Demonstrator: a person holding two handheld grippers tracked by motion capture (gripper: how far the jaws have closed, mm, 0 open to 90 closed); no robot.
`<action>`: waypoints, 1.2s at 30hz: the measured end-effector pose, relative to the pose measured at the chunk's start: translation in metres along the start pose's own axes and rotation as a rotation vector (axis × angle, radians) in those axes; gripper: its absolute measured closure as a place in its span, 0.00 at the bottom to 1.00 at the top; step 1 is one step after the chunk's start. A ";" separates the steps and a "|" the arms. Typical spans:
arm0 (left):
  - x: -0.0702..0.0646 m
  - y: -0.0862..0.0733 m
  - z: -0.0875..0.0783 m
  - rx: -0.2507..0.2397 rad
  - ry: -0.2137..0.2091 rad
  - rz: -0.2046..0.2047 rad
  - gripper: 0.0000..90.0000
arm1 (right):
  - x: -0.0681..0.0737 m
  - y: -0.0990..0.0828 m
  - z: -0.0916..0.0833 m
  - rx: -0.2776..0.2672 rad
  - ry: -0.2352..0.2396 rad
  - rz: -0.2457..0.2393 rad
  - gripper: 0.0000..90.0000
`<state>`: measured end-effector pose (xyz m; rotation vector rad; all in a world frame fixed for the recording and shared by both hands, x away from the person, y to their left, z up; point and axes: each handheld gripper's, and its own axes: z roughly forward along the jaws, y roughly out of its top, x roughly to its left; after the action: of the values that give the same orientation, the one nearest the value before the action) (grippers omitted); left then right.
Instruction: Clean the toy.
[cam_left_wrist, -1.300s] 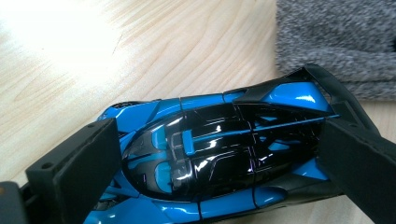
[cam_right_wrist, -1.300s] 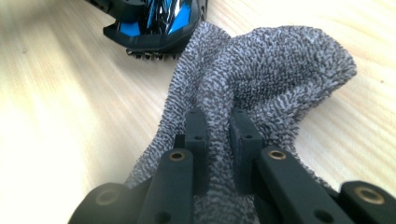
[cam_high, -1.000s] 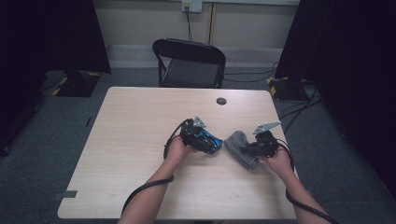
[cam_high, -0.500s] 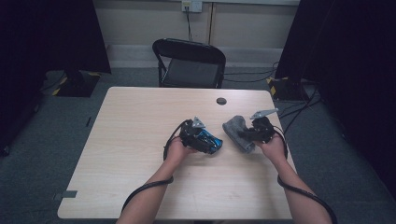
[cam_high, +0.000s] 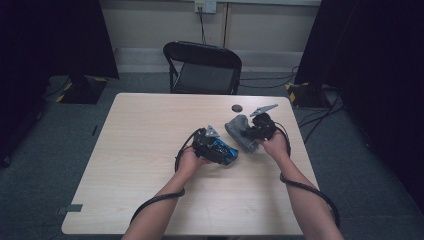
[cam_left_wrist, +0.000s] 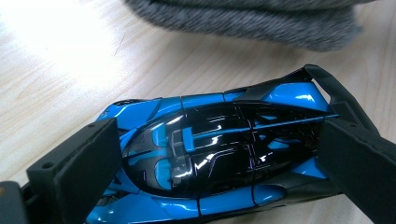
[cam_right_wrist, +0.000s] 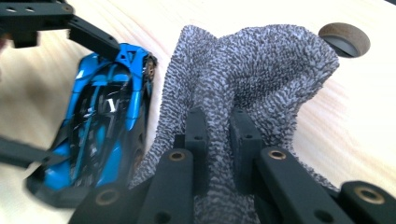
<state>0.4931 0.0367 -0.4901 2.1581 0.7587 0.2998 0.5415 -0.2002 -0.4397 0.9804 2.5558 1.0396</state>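
Note:
A glossy blue and black toy car (cam_high: 226, 152) rests on the wooden table (cam_high: 140, 150) just right of its middle. My left gripper (cam_high: 220, 149) is shut on it: in the left gripper view the two black jaws press on the ends of the car (cam_left_wrist: 210, 149). A grey fuzzy cloth (cam_high: 238, 129) lies right behind the car. My right gripper (cam_high: 251, 133) is shut on it. In the right gripper view its jaws (cam_right_wrist: 218, 126) pinch a raised fold of the cloth (cam_right_wrist: 261, 65), with the car (cam_right_wrist: 102, 116) close on the left.
A round dark cable hole (cam_high: 237, 108) sits in the table just beyond the cloth, and appears again (cam_right_wrist: 344, 38) in the right gripper view. A black folding chair (cam_high: 202, 65) stands behind the table. Bare tabletop stretches to the left.
The right gripper has carried the grey cloth away from the person and slightly left, up to the far side of the car. The left gripper and the car stayed put.

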 end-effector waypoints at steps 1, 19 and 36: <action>0.000 0.000 0.000 -0.001 -0.001 0.000 0.00 | 0.000 0.002 0.004 0.001 0.001 -0.001 0.89; 0.000 -0.002 0.000 -0.014 0.001 -0.001 0.00 | 0.023 0.015 0.063 0.075 0.035 -0.054 0.89; 0.000 -0.002 -0.001 -0.017 -0.003 0.001 0.01 | 0.023 0.009 0.064 0.090 0.055 -0.057 0.89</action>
<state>0.4921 0.0383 -0.4915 2.1421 0.7511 0.3028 0.5555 -0.1454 -0.4794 0.9061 2.6797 0.9565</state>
